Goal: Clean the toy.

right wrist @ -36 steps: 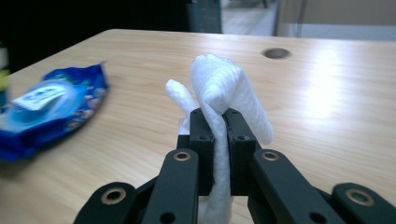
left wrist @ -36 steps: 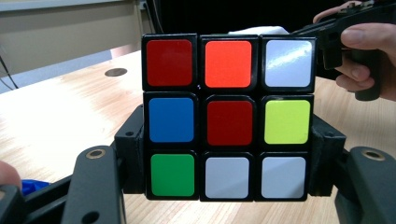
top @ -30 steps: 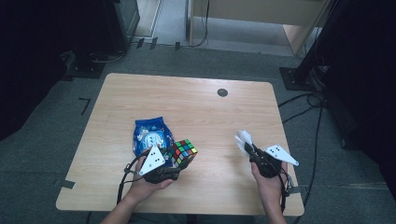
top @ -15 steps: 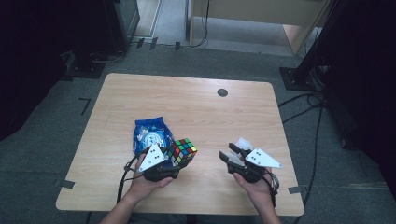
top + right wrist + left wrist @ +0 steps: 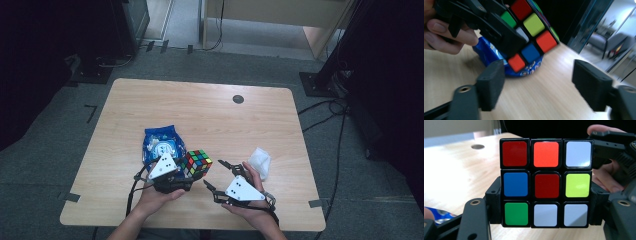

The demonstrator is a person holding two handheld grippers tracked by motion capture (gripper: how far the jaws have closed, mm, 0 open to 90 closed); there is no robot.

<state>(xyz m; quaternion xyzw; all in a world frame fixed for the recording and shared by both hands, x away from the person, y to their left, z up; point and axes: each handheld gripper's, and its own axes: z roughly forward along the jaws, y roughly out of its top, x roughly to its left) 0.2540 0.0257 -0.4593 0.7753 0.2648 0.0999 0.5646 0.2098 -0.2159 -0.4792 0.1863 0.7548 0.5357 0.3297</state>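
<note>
A scrambled Rubik's cube (image 5: 196, 163) is held just above the table, with my left gripper (image 5: 192, 173) shut on it. In the left gripper view its red-centred face (image 5: 546, 185) sits between the two black jaws, pressed on both sides. My right gripper (image 5: 213, 173) stands just right of the cube, and its jaws have just been opening. In the right gripper view the cube (image 5: 532, 25) lies ahead of and above the pads (image 5: 491, 83), with nothing between them. A white crumpled wad (image 5: 260, 161) lies on the table beside the right hand.
A blue snack bag (image 5: 161, 145) lies flat on the wooden table (image 5: 200, 110) behind the left gripper, also the blue bag (image 5: 531, 68) under the cube. A small black round hole (image 5: 238, 99) sits near the far edge. Grey floor and cables surround the table.
The right gripper let go of the white wad, which now lies on the table, and moved left toward the cube with its jaws opening. The left gripper and cube stayed still.
</note>
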